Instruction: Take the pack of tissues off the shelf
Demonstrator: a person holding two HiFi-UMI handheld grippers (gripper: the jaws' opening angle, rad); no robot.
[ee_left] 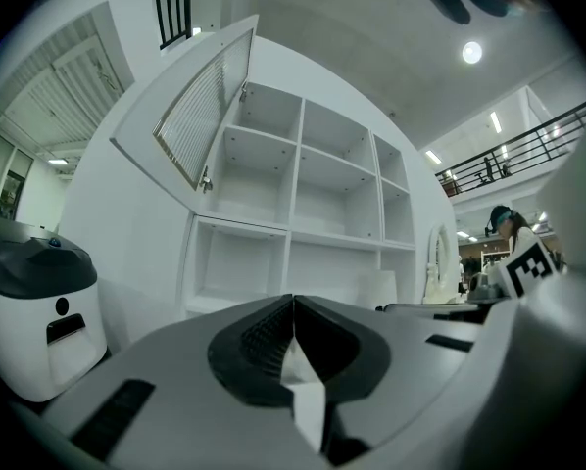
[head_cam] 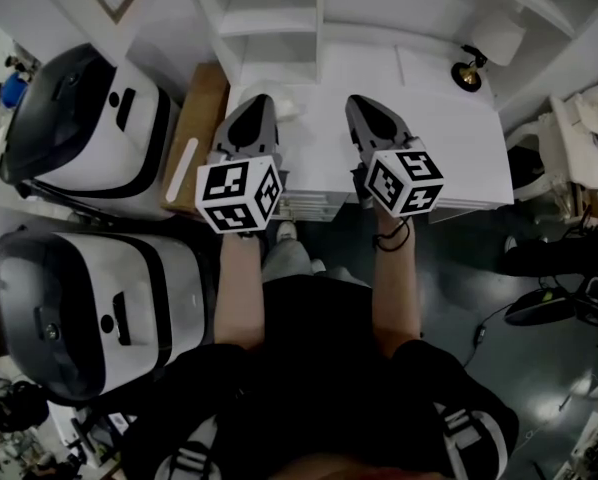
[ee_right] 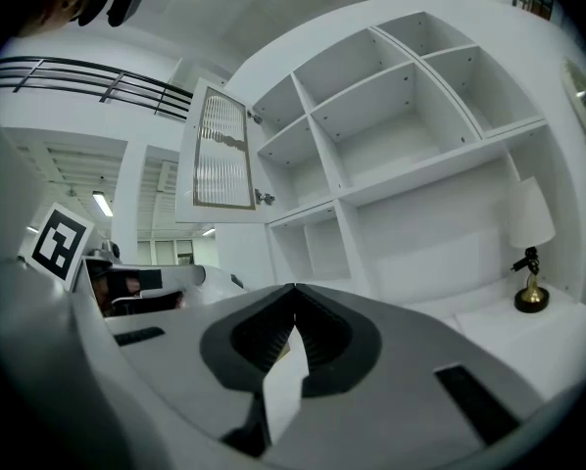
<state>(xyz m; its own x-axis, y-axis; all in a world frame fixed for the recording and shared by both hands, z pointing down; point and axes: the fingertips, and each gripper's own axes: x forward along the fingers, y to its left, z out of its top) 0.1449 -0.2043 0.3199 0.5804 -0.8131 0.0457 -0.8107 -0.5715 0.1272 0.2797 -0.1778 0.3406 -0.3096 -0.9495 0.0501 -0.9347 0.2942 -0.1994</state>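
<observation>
The pack of tissues [ee_left: 378, 287] is a pale, soft-cornered block on the white desktop [head_cam: 449, 138], toward its back left corner at the foot of the shelf unit [ee_left: 291, 233]. It is too small and washed out to tell its long axis or which way it faces. The shelf unit is made of smooth white boards forming square open compartments. The pack lies just beyond the tip of the left claw [head_cam: 257, 98] and to its right, not touching it. The jaws of that claw are pressed together on nothing. The right claw [head_cam: 357, 98] is likewise closed and empty, with its ribbed dark pads meeting.
</observation>
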